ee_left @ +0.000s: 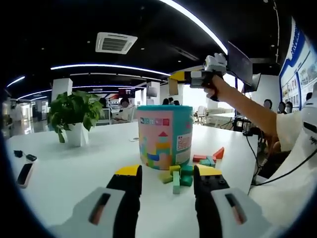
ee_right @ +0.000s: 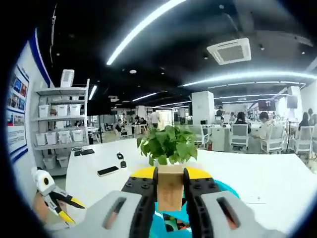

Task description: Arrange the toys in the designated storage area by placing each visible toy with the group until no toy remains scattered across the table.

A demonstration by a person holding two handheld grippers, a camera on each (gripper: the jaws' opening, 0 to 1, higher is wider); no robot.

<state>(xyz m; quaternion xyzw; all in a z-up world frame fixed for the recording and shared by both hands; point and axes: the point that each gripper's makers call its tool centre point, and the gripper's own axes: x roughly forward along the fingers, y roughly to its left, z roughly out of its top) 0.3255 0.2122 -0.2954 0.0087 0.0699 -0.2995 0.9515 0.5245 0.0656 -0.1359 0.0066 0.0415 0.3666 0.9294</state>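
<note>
A teal and pink toy bucket stands upright on the white table. Several coloured wooden blocks lie scattered at its right base, some further right. My left gripper stands open low in front of the bucket, nothing between its jaws. My right gripper, held by a hand, hovers above the bucket's right rim. In the right gripper view it is shut on a tan wooden block, with the bucket's teal rim underneath. The left gripper shows at lower left.
A potted green plant stands behind the bucket on the table. Dark phones lie near the table's far side. A person's arm and cables cross the right side. Office desks and people fill the background.
</note>
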